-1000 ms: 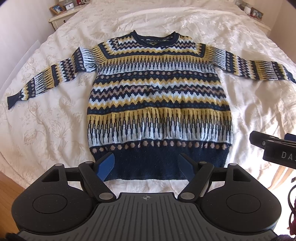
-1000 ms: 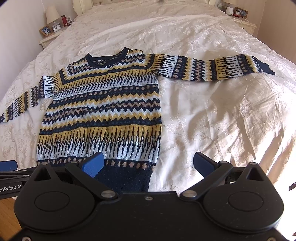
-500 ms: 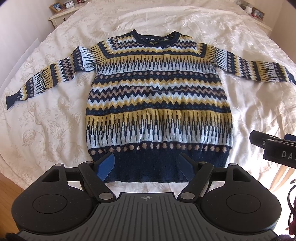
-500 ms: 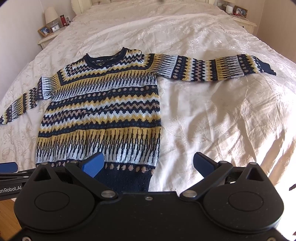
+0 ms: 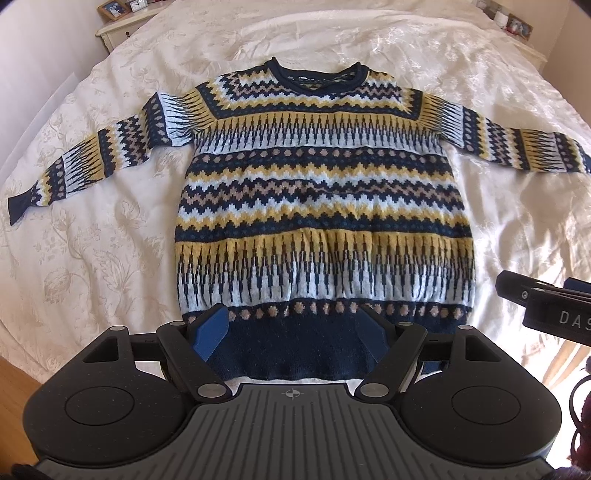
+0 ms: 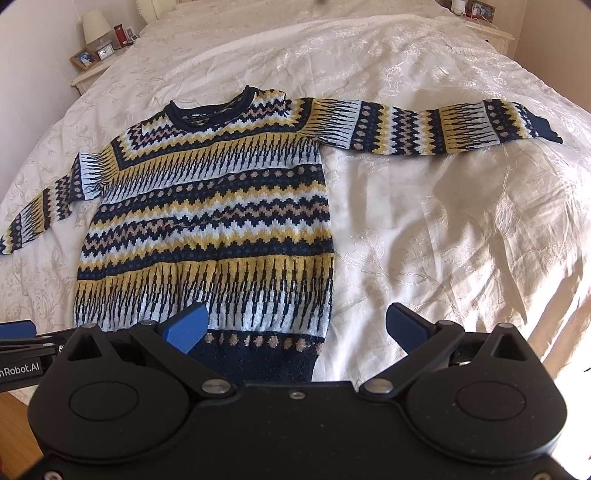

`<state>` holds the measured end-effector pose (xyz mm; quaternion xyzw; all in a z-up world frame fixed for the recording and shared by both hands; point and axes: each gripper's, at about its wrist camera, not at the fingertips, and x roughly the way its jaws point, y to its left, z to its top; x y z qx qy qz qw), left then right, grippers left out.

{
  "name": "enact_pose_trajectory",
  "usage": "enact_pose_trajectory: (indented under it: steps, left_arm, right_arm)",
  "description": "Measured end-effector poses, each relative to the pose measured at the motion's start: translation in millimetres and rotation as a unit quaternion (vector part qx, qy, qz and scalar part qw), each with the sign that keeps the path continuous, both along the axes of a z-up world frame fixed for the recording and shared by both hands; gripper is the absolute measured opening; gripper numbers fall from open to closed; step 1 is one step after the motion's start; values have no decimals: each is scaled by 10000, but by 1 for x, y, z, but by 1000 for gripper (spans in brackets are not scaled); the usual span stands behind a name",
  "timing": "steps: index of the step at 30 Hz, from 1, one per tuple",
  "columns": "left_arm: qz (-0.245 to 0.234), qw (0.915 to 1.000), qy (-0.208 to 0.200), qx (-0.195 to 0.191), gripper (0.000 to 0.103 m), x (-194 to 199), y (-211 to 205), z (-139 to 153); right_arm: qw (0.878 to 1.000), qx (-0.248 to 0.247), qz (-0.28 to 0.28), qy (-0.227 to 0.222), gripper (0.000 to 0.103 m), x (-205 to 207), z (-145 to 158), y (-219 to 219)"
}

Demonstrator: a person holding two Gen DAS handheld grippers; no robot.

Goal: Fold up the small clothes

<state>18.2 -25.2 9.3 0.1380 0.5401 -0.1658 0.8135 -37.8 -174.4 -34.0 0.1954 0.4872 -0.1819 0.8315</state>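
Both grippers, fingers spread, have neared the sweater (image 5: 325,206).

Both wrist views look forward from the bed's (image 5: 92,258) foot, sharing the sweater (image 5: 325,206), right view offset rightward

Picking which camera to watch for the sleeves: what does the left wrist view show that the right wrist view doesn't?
Only the left wrist view: the sweater's left cuff and whole hem. Only the right wrist view: the right cuff, a lamp and a red container. Both: the sweater spread flat on the cream bedspread, jaws open on the left gripper and right gripper.
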Motion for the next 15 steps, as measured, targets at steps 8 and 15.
enact_pose_trajectory:
  steps: [8, 15]
  left_arm:
    - [10, 10000, 15, -56, 75, 34, 2, 3]
    - [-17, 9999, -18, -149, 72, 68, 5, 2]
  right_arm:
    - [9999, 116, -106, 15, 102, 26, 1, -1]
    - [9976, 479, -489, -118, 102, 46, -7, -15]
